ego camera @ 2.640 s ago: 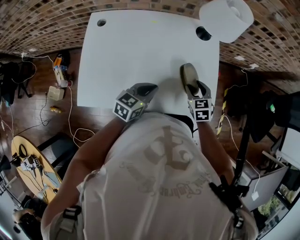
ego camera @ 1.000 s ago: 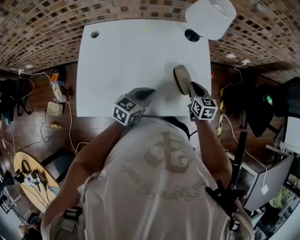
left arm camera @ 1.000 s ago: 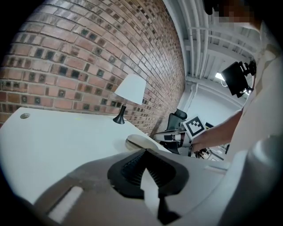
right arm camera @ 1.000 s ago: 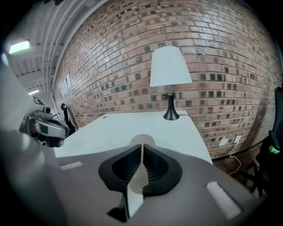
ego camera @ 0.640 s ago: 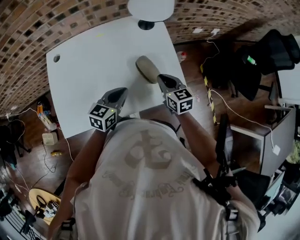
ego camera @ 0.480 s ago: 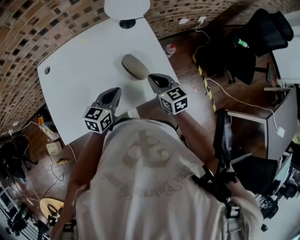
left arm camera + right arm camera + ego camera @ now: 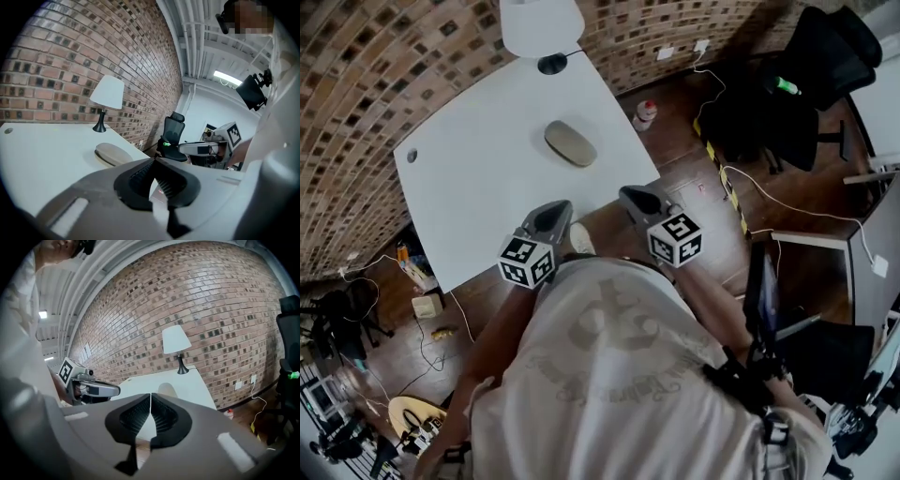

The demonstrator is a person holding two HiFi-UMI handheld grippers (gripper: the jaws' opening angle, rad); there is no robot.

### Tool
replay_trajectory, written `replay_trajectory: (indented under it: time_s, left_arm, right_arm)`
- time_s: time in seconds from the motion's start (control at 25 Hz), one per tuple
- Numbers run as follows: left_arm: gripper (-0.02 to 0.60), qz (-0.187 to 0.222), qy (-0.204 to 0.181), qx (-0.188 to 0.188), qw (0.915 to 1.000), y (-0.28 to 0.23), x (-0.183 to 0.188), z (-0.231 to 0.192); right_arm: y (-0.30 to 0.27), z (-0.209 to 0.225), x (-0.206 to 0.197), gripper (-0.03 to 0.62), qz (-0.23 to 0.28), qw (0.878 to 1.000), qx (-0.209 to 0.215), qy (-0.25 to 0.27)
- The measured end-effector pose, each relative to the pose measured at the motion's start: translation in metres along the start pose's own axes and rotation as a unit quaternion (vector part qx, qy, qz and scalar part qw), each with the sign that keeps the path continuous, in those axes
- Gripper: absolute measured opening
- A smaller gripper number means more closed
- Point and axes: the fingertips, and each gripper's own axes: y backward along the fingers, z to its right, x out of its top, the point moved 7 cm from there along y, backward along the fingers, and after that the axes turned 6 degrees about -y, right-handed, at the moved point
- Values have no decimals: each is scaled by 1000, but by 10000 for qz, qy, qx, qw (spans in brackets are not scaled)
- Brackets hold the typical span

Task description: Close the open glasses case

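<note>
A white table [image 7: 487, 178] stands by the brick wall [image 7: 375, 66]; the glasses case [image 7: 570, 143] lies closed on it near the lamp [image 7: 542, 23]. Farther from the lamp, the left gripper [image 7: 555, 210] is pinched together empty, the jaws of the right gripper [image 7: 635, 197] closing on nothing

light: dim head view, bright ceiling strip [image 7: 226, 78] | edges: fisheye-bent (dark corners) | blur: slight
</note>
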Motion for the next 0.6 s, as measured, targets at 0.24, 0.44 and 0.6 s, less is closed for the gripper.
replay_trajectory:
  time_s: [0.24,0.44,0.6]
  left_arm:
    - [6,-81,45,134,9999,11,-13,28]
    - [6,-131,36,161,9998,18,-23,49]
    - [6,-114,5,251,9996,25,-29,61]
  right_arm:
    - [25,-7,-16,8,77,9999,54,46]
    - [39,-13,-29,8,41,9999,118,11]
    - [50,-14,-36,8,38,9999,138,1]
